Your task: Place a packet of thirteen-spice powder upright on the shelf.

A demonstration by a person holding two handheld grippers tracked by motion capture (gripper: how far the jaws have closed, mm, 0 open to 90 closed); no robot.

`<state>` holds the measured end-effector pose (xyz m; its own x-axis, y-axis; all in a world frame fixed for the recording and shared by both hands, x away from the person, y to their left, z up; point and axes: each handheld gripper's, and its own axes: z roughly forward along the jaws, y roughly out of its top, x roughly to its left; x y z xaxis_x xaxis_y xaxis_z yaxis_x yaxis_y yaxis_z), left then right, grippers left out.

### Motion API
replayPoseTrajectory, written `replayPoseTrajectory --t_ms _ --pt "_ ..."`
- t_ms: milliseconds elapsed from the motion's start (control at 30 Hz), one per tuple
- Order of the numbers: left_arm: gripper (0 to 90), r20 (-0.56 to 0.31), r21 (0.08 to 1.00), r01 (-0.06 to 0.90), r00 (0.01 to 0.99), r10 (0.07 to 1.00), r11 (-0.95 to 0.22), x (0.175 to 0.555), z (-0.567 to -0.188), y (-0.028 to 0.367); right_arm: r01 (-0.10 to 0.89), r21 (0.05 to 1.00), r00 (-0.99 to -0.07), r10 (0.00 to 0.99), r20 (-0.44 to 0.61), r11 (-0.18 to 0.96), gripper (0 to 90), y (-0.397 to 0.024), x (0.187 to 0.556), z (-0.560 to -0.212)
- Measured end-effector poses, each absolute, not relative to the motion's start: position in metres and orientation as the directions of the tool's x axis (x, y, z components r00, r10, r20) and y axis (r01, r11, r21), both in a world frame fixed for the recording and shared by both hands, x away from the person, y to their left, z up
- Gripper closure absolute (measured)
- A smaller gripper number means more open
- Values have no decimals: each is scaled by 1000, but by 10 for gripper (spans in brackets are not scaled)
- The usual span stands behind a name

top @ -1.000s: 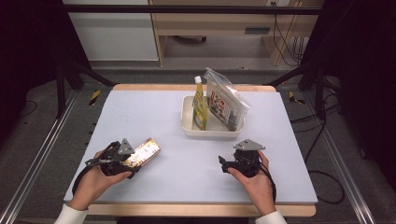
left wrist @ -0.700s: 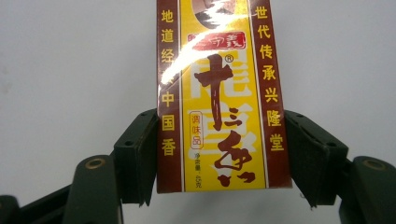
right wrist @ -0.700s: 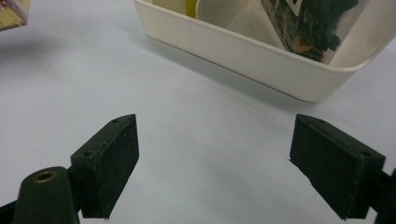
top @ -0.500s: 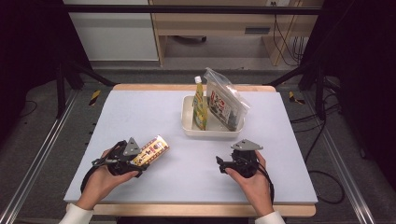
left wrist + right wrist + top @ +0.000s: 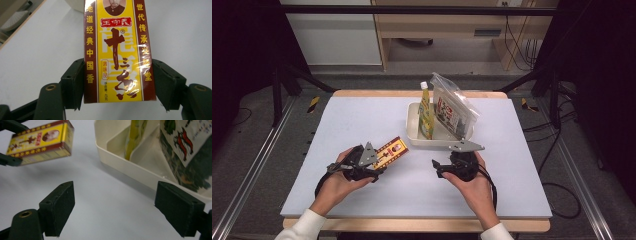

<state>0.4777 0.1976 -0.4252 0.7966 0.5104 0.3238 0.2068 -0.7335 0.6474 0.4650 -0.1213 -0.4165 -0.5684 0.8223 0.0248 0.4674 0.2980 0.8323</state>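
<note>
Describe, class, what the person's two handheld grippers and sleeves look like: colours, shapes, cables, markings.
Each gripper, left and right, is black, topped by a grey three-cornered plate, with a black cable looping from it. The jaws are dark blocky pads on arms with brass-ringed holes. Both sleeves are white.

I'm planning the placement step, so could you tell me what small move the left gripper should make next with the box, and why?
Probably carry it on toward the white tray. The left gripper is shut on the yellow-and-red box, lifted off the table, short of the tray. The tray's near-left compartment looks free beside the yellow bottle and the bag.
</note>
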Motion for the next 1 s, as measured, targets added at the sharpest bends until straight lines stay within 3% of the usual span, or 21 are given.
replayPoseTrajectory --t_ms 633,767,1000 --pt "325 384 708 136 750 539 -693 462 -426 196 411 866 -646 761 57 284 194 -84 492 -393" --pt "325 390 707 129 749 536 -695 460 -429 195 444 862 -648 751 122 243 211 -86 488 -398" --pt "325 405 717 98 747 527 -690 456 -428 193 462 855 -656 740 149 237 212 -89 483 -405"
